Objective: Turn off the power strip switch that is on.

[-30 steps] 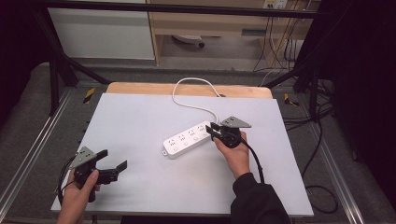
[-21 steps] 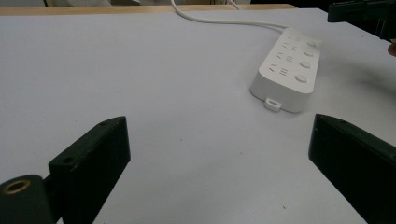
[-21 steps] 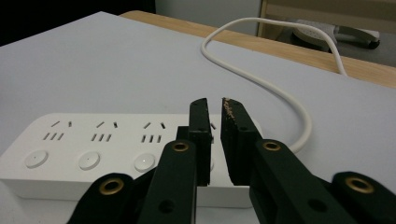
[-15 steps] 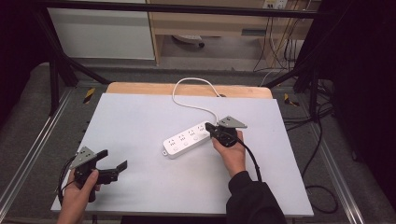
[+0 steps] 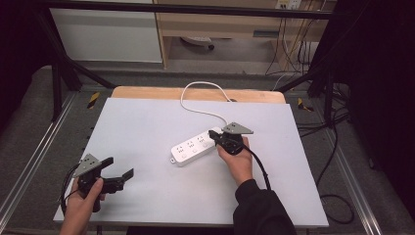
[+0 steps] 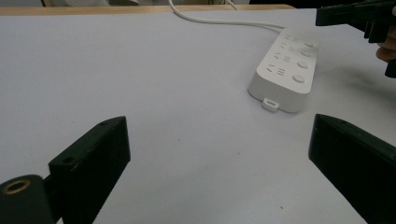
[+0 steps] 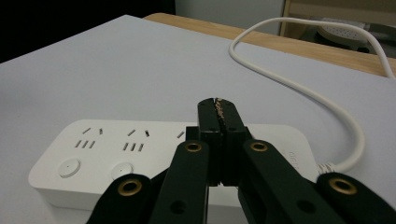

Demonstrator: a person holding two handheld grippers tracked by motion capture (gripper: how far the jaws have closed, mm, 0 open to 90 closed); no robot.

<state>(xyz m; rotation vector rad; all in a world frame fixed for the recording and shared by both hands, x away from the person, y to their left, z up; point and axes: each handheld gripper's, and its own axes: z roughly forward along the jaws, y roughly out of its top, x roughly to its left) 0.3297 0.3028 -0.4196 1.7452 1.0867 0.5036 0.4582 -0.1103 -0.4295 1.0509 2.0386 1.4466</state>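
Note:
A white power strip lies at the middle of the table, and its white cable loops to the far edge. My right gripper hovers over the strip's cable end, its jaws pressed together with nothing between them. I cannot tell whether its tips touch the strip. Near the front left corner my left gripper stands wide open above bare table, pointing toward the strip. The right gripper also appears at the top right of the left gripper view.
The pale grey tabletop has a wooden strip along its far edge. Metal frame rails run along both sides. Cables hang off the right side onto the floor.
The right gripper's jaws have come together and it has shifted slightly left over the strip's cable end. The left gripper has stayed put.

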